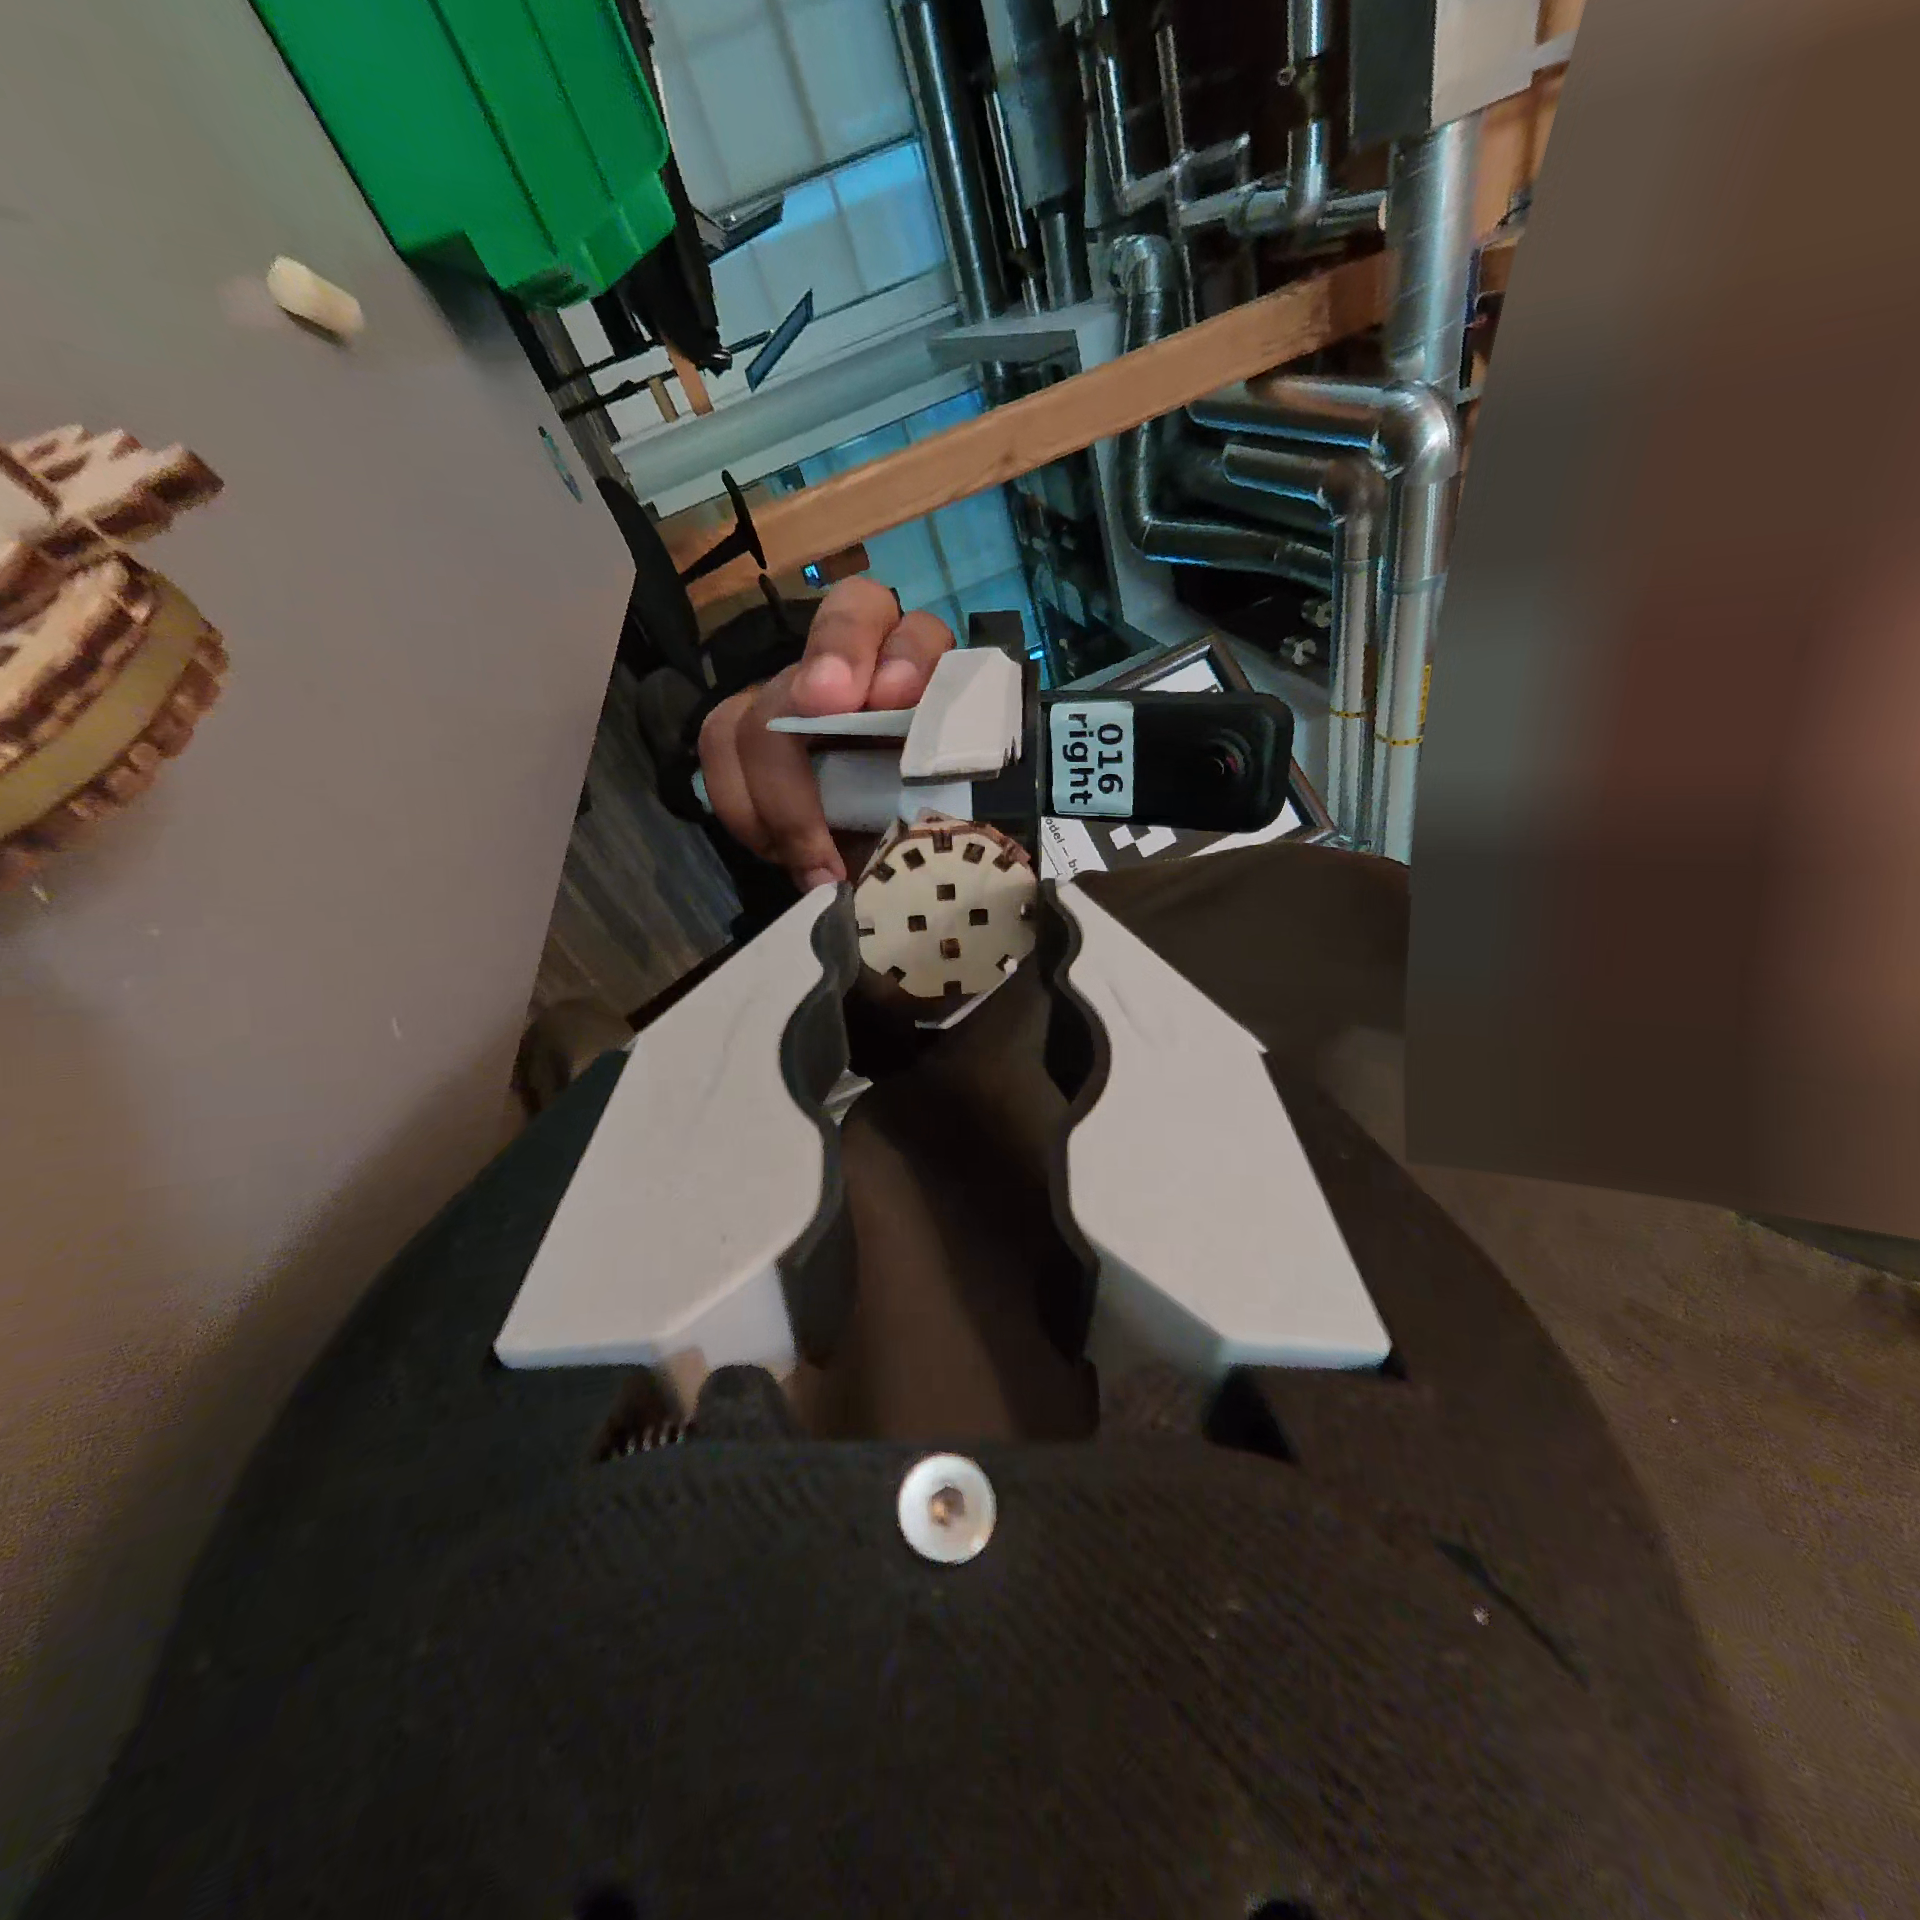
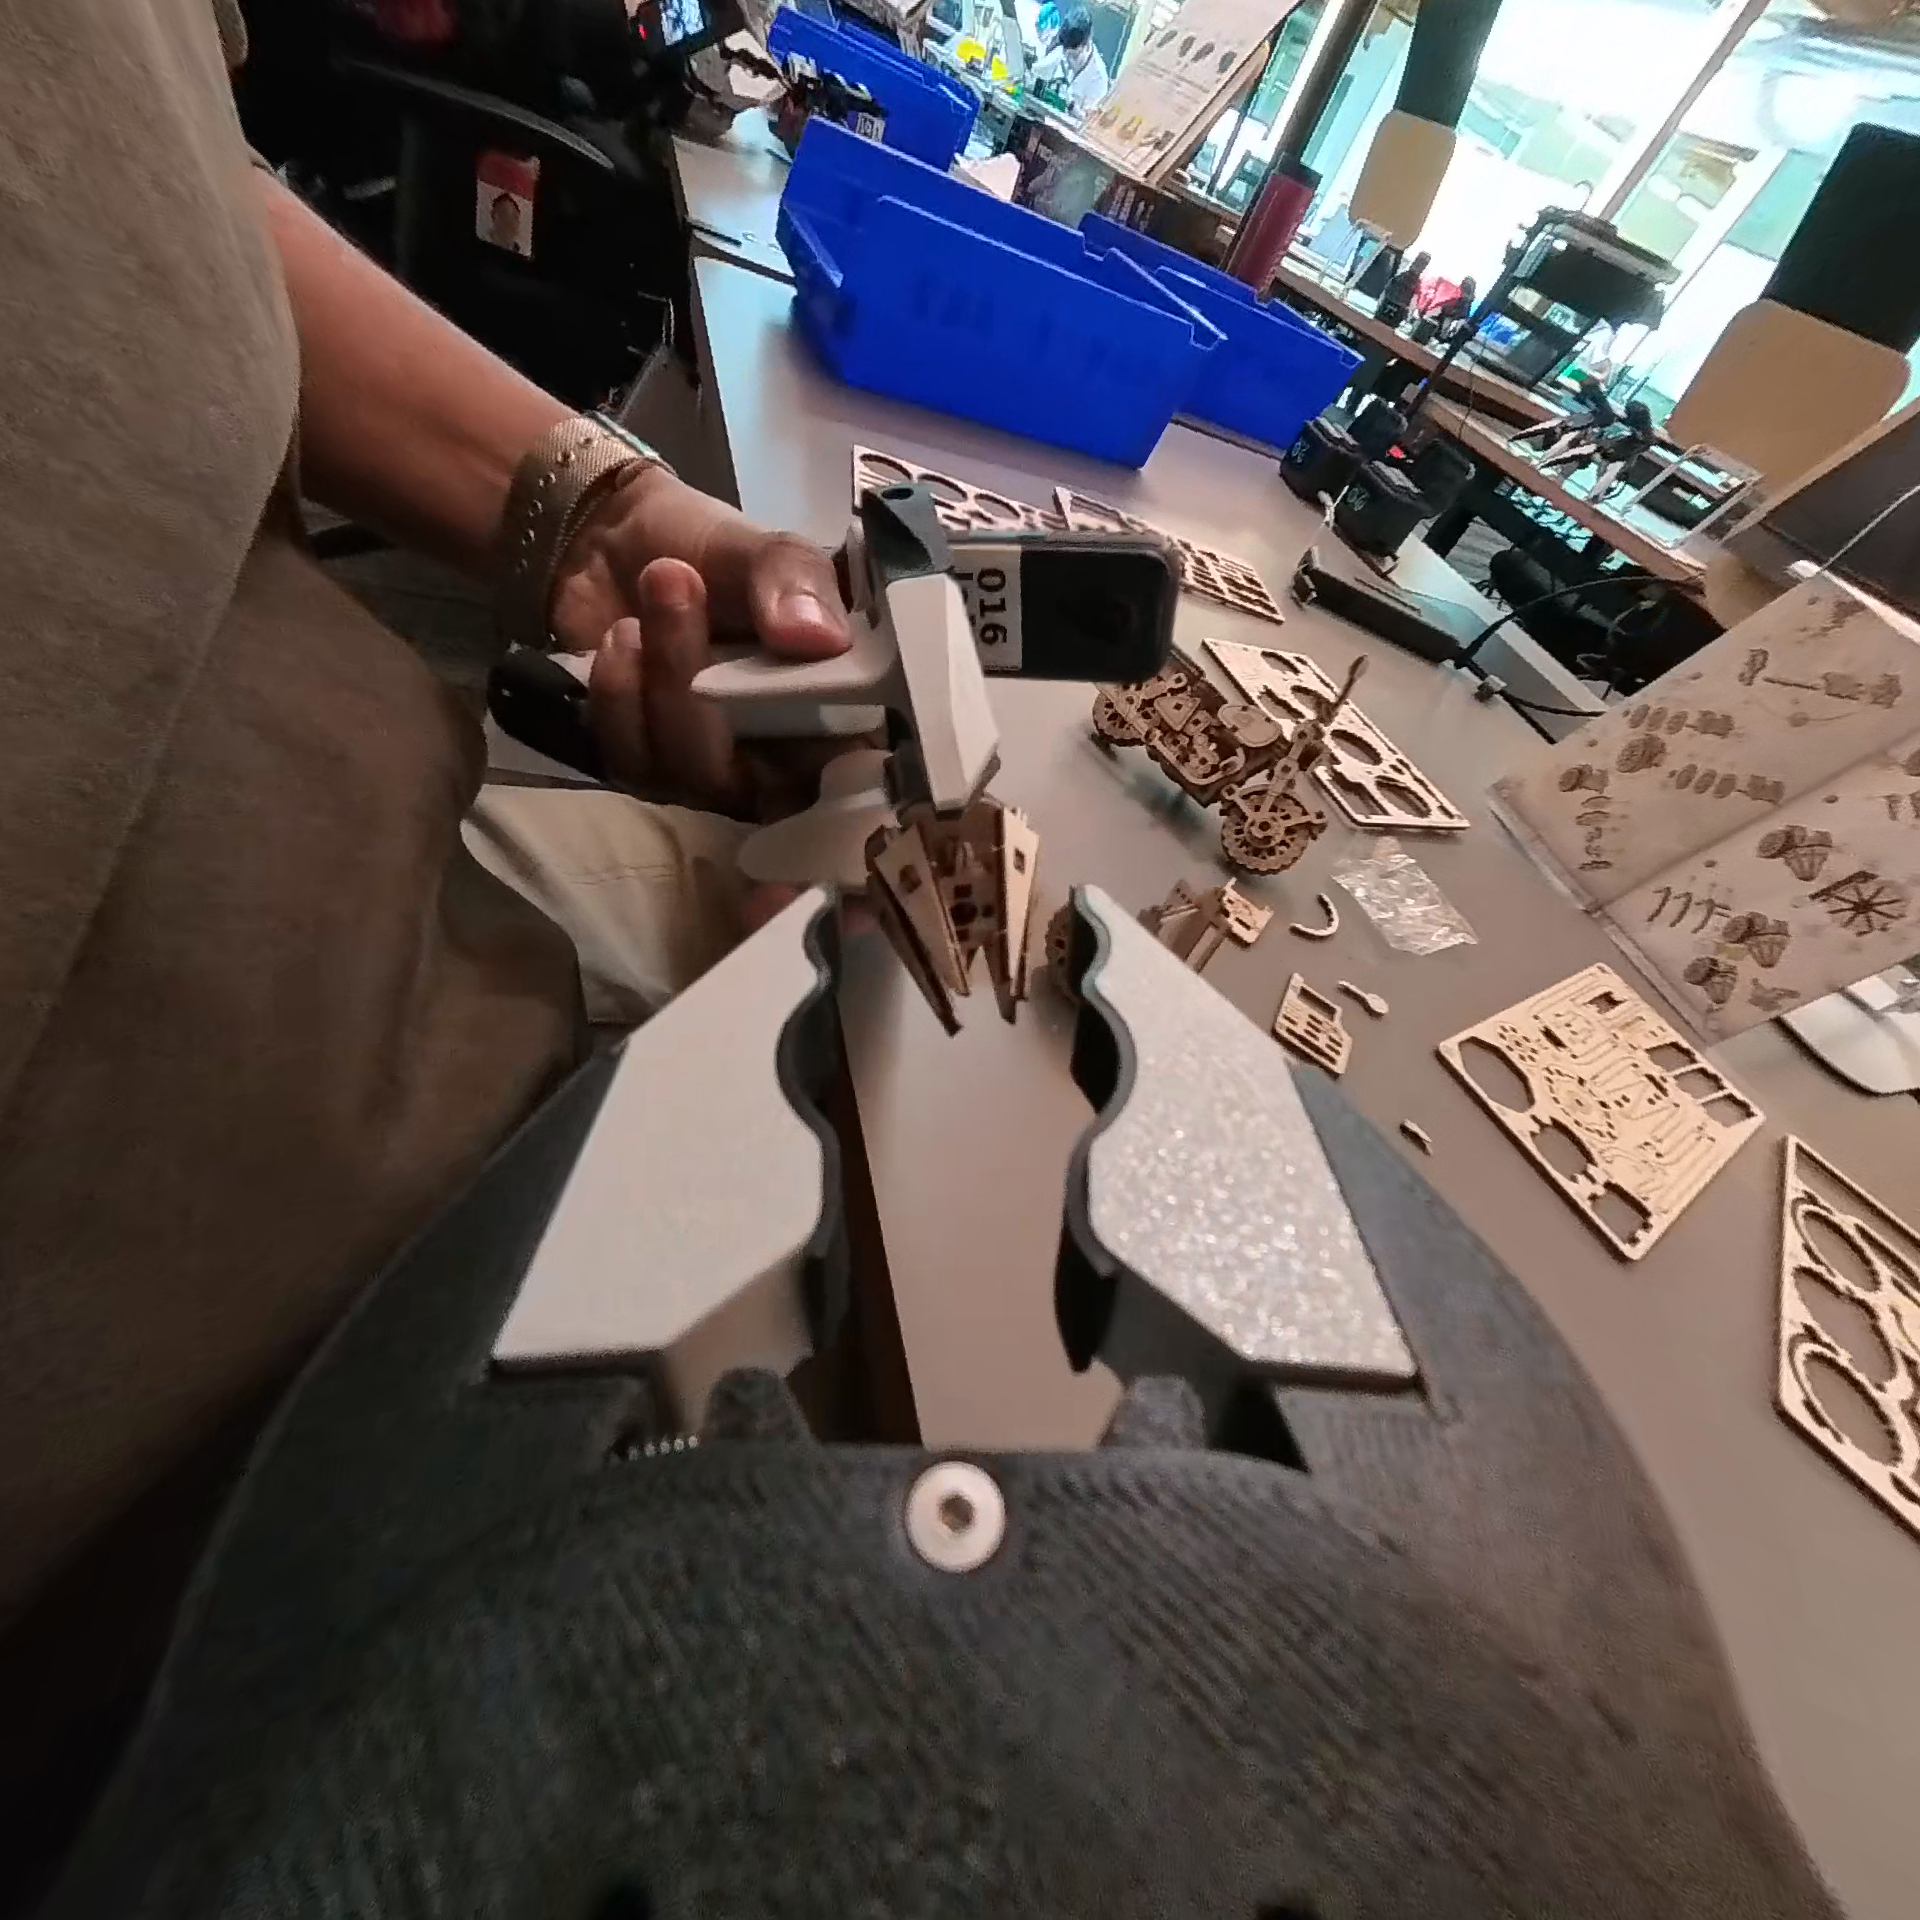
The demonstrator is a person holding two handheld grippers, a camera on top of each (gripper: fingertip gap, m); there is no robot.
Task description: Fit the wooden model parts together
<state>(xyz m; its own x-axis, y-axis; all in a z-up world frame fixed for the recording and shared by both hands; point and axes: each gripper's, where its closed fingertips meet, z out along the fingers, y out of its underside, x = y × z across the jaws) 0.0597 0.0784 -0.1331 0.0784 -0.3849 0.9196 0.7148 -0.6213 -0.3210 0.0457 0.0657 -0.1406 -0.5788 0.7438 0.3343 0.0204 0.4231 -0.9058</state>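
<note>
My left gripper is shut on a wooden assembly. The assembly's round end plate with square holes faces the left wrist camera. In the right wrist view the assembly is a cone of thin ribs, held up off the table by the left gripper in a person's hand. Its pointed end hangs between my right gripper's fingers. My right gripper is open, its fingers wide apart on either side of the ribs and not touching them. In the left wrist view the right gripper sits just beyond the plate.
On the grey table are a wooden motorcycle model, small loose parts, cut-out sheets, a plastic bag and an instruction booklet. Blue bins stand behind. A wooden gear piece lies on the table. Both grippers' tips are close together, under 4 cm apart. About 20 centimeters separates my right fingertips from the wooden motorcycle model.
</note>
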